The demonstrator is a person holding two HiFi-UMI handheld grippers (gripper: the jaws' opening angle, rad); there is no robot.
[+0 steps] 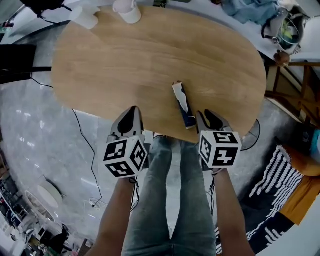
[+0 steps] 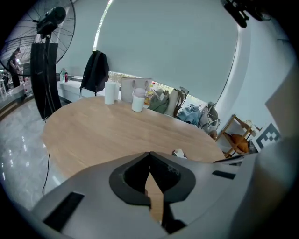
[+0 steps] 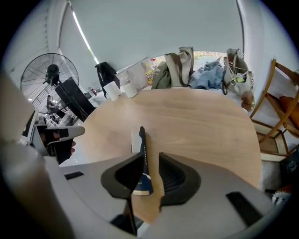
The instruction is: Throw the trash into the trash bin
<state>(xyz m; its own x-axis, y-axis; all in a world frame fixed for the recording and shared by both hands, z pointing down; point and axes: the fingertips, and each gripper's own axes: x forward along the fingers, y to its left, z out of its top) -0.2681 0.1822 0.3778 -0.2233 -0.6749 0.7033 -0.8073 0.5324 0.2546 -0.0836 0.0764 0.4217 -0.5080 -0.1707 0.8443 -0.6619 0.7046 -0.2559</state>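
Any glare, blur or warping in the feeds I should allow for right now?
Head view: sharp table, glare spots on the glossy floor. Left gripper view: fisheye curves the table edge, corners black. Right gripper view: same warping, wrapper crisp.

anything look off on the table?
One crumpled blue-and-white wrapper sits loose near the table's near edge, reaching between the right gripper's parted jaws: stray litter. The cups at the far edge stand upright.

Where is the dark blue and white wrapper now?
In the head view, the dark blue and white wrapper lies on the oval wooden table near its near edge, right of centre, one end between the open jaws of the right gripper.
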